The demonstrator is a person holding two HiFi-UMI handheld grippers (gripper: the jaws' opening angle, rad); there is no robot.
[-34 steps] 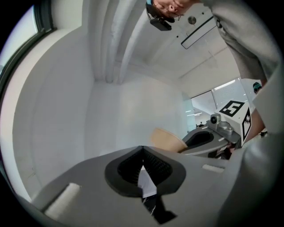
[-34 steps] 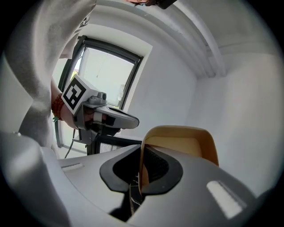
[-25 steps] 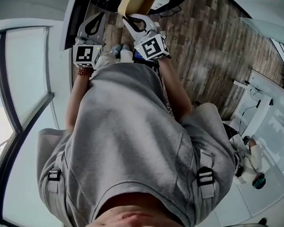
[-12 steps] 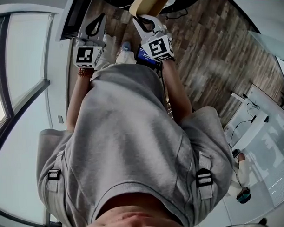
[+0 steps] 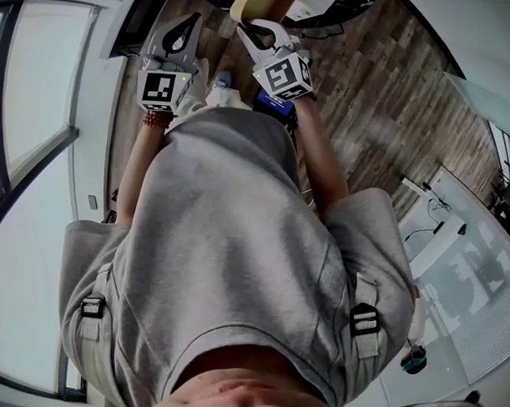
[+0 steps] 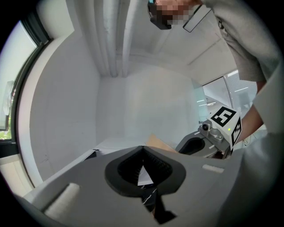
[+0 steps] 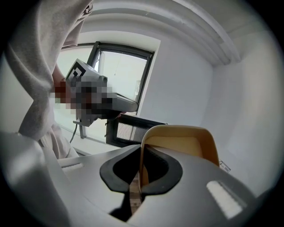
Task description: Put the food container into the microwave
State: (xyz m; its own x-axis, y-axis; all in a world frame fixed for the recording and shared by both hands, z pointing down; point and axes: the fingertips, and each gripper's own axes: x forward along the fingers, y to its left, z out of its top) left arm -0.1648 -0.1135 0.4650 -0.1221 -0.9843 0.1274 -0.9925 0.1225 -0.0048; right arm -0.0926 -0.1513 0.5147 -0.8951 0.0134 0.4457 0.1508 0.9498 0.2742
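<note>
Wood-plank floor (image 5: 392,103), white walls (image 6: 146,106), perhaps a large window (image 5: 33,107).

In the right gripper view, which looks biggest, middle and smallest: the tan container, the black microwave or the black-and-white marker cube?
1. Tan plastic food container, though only because it is right by the camera.
2. Black microwave, partly hidden behind it.
3. Black-and-white marker cube.

Food container (image 7: 182,142) clamped in right gripper (image 7: 142,150), filling room straight ahead of its jaws. Microwave (image 7: 133,130) beyond, left of container, dark front facing. Left gripper (image 5: 195,18), jaws together and empty, hangs before microwave's upper left, partly across approach. Narrow gap between two grippers. White wall (image 7: 239,111) closes off behind and right of container. Open wood floor (image 5: 384,94) right of person. Window (image 5: 32,132) bounds left.
</note>
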